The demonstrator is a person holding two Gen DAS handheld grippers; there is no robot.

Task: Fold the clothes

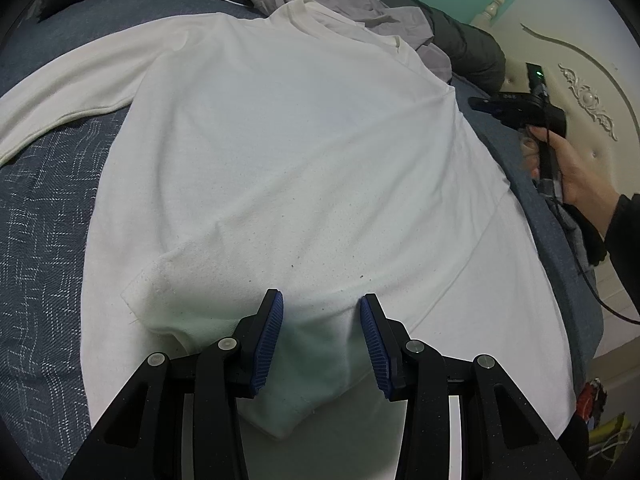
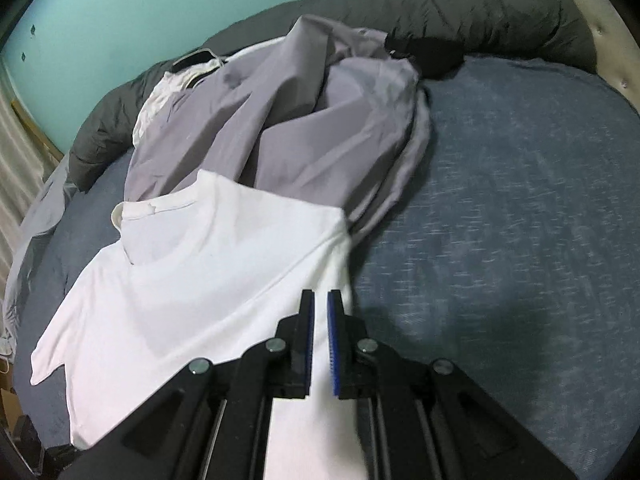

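Blue bedding (image 1: 44,216) carries the white sweatshirt (image 1: 280,152), its long axis running up-frame from the left gripper (image 1: 322,308), jaws parted astride its hem, while the right gripper (image 2: 321,300), clenched empty, hangs over its right edge.

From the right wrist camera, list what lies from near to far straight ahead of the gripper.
right gripper → white shirt → grey garment → dark padded jacket → teal wall

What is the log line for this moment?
left gripper: open over white shirt | right gripper: shut, empty | grey garment: unfolded
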